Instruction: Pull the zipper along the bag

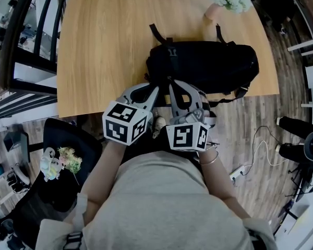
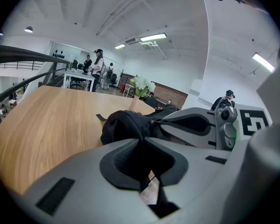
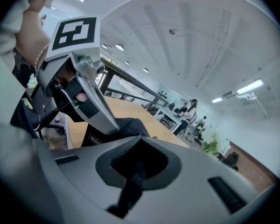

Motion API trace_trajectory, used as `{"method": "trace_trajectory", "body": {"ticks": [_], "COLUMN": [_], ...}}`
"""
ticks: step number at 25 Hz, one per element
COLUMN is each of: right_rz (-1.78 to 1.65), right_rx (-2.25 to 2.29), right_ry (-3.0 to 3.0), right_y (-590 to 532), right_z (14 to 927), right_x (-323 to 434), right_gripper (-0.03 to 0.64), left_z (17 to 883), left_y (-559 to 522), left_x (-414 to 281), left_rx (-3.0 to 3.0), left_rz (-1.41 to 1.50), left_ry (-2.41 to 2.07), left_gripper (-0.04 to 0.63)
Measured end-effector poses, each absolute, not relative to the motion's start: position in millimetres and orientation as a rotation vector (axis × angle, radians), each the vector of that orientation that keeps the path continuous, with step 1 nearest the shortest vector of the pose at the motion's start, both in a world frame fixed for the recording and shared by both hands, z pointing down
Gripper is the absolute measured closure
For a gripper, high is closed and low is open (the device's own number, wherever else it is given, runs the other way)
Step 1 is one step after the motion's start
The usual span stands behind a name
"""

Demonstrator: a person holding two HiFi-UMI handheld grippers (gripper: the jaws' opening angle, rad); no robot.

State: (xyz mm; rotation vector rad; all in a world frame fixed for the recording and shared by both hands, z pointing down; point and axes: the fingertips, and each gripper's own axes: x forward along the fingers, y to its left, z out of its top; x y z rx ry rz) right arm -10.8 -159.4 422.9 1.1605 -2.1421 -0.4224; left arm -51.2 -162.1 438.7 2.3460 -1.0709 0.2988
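Now grasp step, we judge: black bag lies centre frame, at near edge of desk. Our left claw pinched on bag cloth; right claw closed on dark strip, likely zipper tab. Next we need steady pull along zipper, left bracing.

Bright, even indoor light falls from ceiling strip lights (white bars, blown out in both gripper views). It leaves the wooden table evenly lit with a faint sheen. The black bag casts only soft shadow, and its folds sink into near-featureless dark. Wide-angle lenses bow straight lines, and black rings both gripper views. Up close, the grey left gripper and right gripper look soft and out of focus.
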Motion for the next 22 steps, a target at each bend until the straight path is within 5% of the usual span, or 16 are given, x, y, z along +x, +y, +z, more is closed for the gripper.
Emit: {"method": "trace_trajectory", "body": {"ticks": [12,22], "right_rz": [0.356,0.400], "right_rx": [1.204,1.375], "right_ry": [-2.440,-2.367], "right_y": [-160,-170], "right_z": [423,424], "right_x": [2,39], "right_gripper": [0.606,0.603], "left_z": [438,432], "left_y": [-169,-177], "left_x": [-56,-60], "left_rx": [2.355,2.387], "left_rz": [0.289,0.289], "left_ry": [-1.063,-1.048], "left_gripper": [0.554,0.555]}}
